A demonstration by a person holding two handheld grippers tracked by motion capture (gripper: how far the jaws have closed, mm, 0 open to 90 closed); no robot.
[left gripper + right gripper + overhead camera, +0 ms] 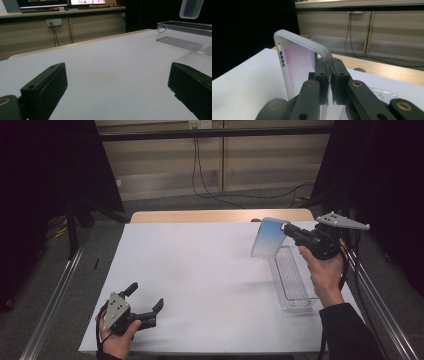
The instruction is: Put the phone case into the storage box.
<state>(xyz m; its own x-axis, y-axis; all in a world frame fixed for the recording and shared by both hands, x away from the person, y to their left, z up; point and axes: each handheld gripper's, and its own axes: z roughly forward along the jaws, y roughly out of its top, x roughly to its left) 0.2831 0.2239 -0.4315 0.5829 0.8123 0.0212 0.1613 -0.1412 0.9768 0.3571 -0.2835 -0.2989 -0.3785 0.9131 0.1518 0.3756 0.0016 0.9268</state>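
A translucent phone case [267, 238] with a blue-to-white tint hangs in the air above the far right of the white table. My right gripper [290, 231] is shut on the case's edge; in the right gripper view the case [297, 62] stands upright between the two closed jaws. Below it lies a clear plastic tray [292, 279], long and narrow, with a ribbed floor. My left gripper [146, 300] rests low at the near left of the table, open with nothing between its jaws. From the left gripper view the tray [185, 35] and the case [191, 8] appear far right.
The white sheet [200, 275] covers most of the table, with a wooden strip [220, 215] bare at the far edge. Metal rails [55, 290] run along both sides. Black curtains stand left and right; cables [205, 180] hang down the back wall.
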